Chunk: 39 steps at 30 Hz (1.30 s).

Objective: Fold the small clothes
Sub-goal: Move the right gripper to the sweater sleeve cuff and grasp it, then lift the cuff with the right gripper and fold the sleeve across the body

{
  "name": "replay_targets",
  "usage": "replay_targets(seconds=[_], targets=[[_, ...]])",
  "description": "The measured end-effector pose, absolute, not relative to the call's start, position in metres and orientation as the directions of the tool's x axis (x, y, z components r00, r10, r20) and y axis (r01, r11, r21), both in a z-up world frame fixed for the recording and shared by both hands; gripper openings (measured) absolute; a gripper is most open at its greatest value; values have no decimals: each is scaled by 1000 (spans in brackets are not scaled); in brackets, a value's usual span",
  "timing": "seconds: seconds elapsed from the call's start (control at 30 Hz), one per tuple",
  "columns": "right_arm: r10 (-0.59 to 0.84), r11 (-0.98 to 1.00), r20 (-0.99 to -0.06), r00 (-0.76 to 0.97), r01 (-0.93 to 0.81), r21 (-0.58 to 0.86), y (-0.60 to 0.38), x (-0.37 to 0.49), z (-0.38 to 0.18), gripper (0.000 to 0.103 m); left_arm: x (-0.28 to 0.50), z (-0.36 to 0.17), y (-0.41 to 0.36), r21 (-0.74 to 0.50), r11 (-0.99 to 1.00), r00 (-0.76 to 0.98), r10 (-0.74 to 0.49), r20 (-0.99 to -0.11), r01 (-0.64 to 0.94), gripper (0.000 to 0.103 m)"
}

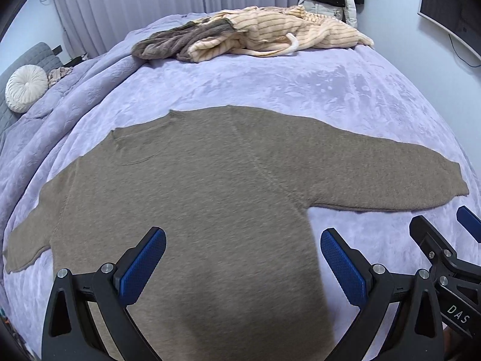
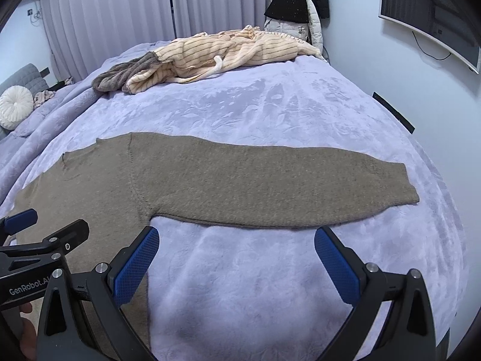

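A brown sweater (image 1: 192, 186) lies flat on the lavender blanket (image 1: 300, 87) of the bed, both sleeves spread out to the sides; its right sleeve (image 2: 270, 186) stretches across the right wrist view. The left claw (image 1: 243, 266) hangs above the sweater's lower body, its blue pads (image 1: 141, 266) spread wide and gripping nothing. The right claw (image 2: 237, 266) hangs just beside it, above bare blanket below the right sleeve, likewise released, with its left pad (image 2: 136, 266) over the sweater's side edge. Far back on the bed sits a heap of cream striped clothes (image 1: 270, 30) touching a grey garment (image 1: 171, 42). A round white cushion (image 1: 25, 88) rests at the far left.
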State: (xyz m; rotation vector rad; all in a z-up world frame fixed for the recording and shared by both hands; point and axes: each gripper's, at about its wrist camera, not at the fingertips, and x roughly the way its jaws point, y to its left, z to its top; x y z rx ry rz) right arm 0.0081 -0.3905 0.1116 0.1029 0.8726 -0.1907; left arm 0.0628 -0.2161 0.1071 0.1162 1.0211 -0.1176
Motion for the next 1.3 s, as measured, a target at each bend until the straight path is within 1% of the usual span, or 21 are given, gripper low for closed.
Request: replay_targets(seconds=[0.33,0.53,0.7,0.9,0.93,1.0,1.07,1.1,1.13,1.17,1.2,1.27,1.3], targets=[[-208,933,-797,567,360,12,-481,16,87,103,89,83,-272,52,977,467,-51,-883,205,103],[-221,876,-828,515,477,63,-544,23,64,103,102,69,-298,52,971,442,-58,-895,233,103],[-196,850,-839,508,515,114,-573,40,50,103,110,60,-312,57,969,431,-55,-901,242,103],[-208,857,-823,528,504,106,-579,61,48,103,124,49,-318,65,968,417,-44,-908,243,103],[-209,860,-819,535,499,107,-580,62,49,101,127,47,-319,56,969,413,-49,-909,239,103],[-215,864,-808,549,492,104,-580,64,50,92,133,45,-319,39,973,409,-60,-910,228,103],[-221,867,-800,559,488,102,-583,65,51,77,139,44,-319,29,976,410,-62,-910,214,103],[-223,867,-798,560,488,101,-585,66,50,74,143,44,-319,27,978,413,-61,-909,206,103],[-219,866,-798,562,488,105,-587,66,50,64,147,44,-319,27,980,416,-59,-907,197,103],[-215,865,-796,566,489,114,-590,64,51,50,150,44,-318,26,982,416,-56,-908,190,103],[-204,861,-792,576,490,135,-593,61,53,47,153,44,-317,17,984,413,-60,-909,180,103],[-146,839,-781,607,494,228,-604,51,54,47,155,44,-314,9,985,410,-64,-910,173,103],[-112,816,-774,623,502,286,-611,46,52,49,155,43,-314,11,985,412,-61,-909,172,103]])
